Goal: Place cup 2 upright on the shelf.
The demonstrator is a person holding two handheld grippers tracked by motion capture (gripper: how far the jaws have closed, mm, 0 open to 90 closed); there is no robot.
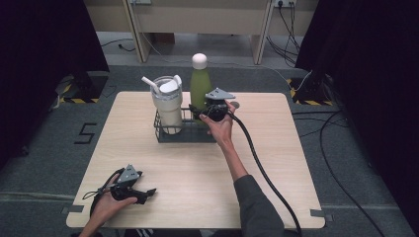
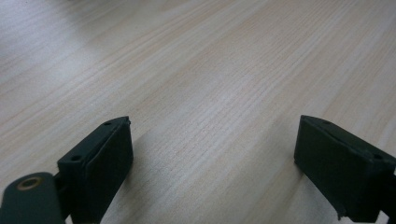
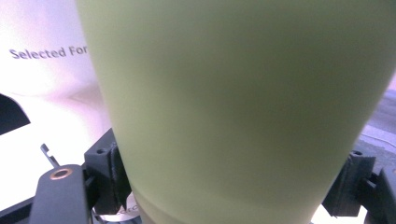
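Observation:
A green bottle [image 1: 200,86] with a white cap stands upright at the right end of a black wire basket [image 1: 163,134], beside a white tumbler [image 1: 167,101] with a straw. My right gripper [image 1: 205,112] is shut on the bottle's lower body. In the right gripper view the green bottle [image 3: 233,112] sits between the two black jaws of the right gripper [image 3: 229,163], and the white tumbler [image 3: 46,51] is just behind it at the left. My left gripper [image 1: 146,194] rests on the table near the front left corner. Its jaws stand wide apart, left gripper [image 2: 215,140] open over bare wood.
The basket sits at the back middle of the light wooden table [image 1: 197,168]. A thick black cable [image 1: 262,168] trails from the right gripper across the table's right half to the front edge. Dark curtains flank the table on both sides.

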